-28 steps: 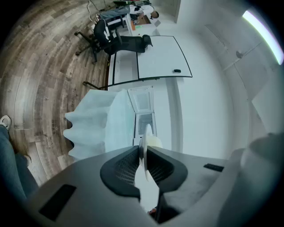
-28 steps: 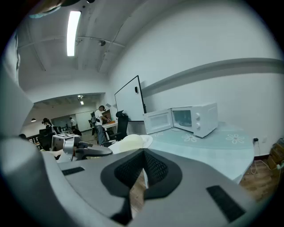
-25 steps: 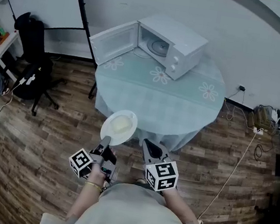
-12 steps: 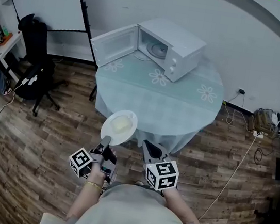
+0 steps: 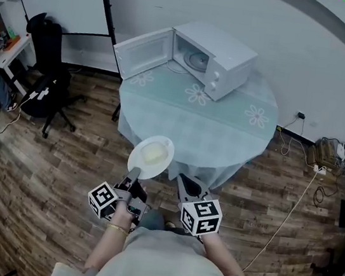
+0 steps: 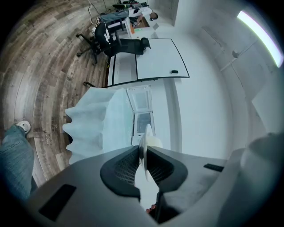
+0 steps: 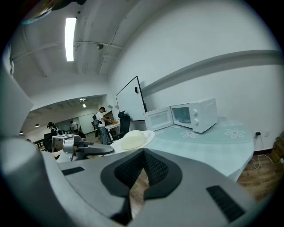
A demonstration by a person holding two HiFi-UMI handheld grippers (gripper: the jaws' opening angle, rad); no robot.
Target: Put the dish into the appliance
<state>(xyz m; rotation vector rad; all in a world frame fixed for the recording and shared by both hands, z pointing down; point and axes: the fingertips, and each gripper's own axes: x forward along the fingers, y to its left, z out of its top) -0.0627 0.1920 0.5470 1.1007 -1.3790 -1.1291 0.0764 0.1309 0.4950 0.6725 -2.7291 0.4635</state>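
As the left gripper [image 5: 132, 177] pinches the rim of the dish [image 5: 151, 157], it has moved only a tiny bit toward the table [image 5: 225, 132]. The open microwave [image 5: 218, 57] is well away, so carrying goes on. The right gripper [image 5: 186, 182] is closed on nothing.

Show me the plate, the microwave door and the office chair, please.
plate [image 5: 134, 161]: head view, bare rim beside the food.
microwave door [image 5: 143, 52]: head view, middle of the open door.
office chair [image 5: 44, 41]: head view, its backrest.
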